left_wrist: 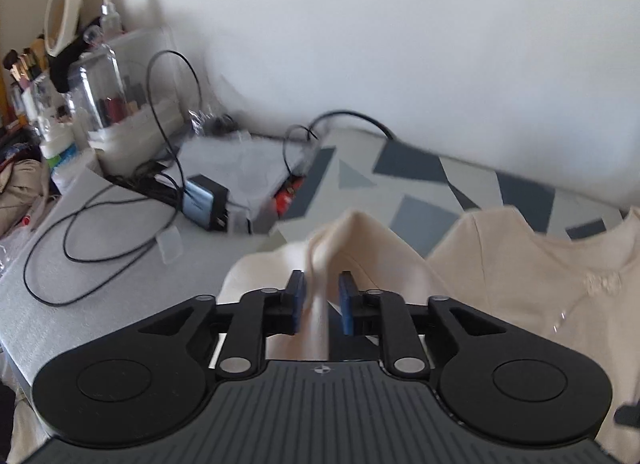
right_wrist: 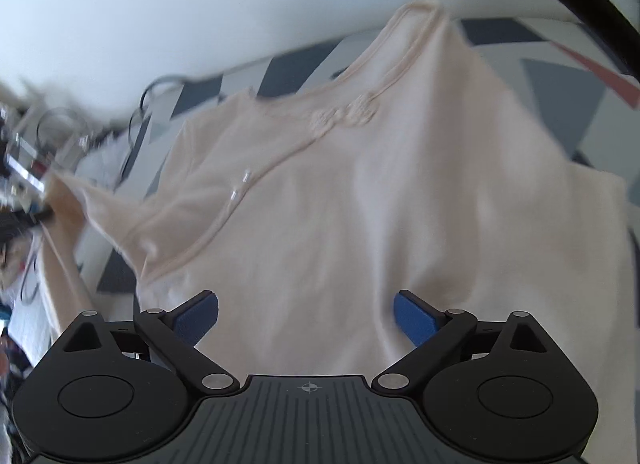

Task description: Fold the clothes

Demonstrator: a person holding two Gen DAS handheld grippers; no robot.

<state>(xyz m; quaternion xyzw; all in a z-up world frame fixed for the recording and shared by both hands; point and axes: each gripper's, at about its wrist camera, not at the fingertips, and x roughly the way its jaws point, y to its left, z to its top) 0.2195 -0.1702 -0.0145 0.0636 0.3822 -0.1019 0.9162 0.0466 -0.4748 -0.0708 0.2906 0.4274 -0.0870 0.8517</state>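
1. Here, a cream top (right_wrist: 360, 191) is spread on a patterned sheet (left_wrist: 420, 183).
2. Its sleeve (left_wrist: 320, 296) is pinched by the nearly closed left gripper (left_wrist: 323, 302).
3. The right gripper (right_wrist: 306, 314) is held wide, empty.
4. Next, the sleeve is probably to be folded inward.

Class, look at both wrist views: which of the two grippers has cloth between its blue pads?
The left gripper: a fold of the cream top runs between its pads. The right gripper gapes wide.

One cream top (right_wrist: 360, 191) on the patterned cloth (left_wrist: 420, 179). Two grippers: left gripper (left_wrist: 323, 302), right gripper (right_wrist: 306, 318), each with two blue pads (left_wrist: 298, 300). One ring mirror (left_wrist: 60, 15). One clear organiser (left_wrist: 120, 91). One blue adapter box (left_wrist: 202, 199). Black cables (left_wrist: 92, 232): count unclear, tangled.
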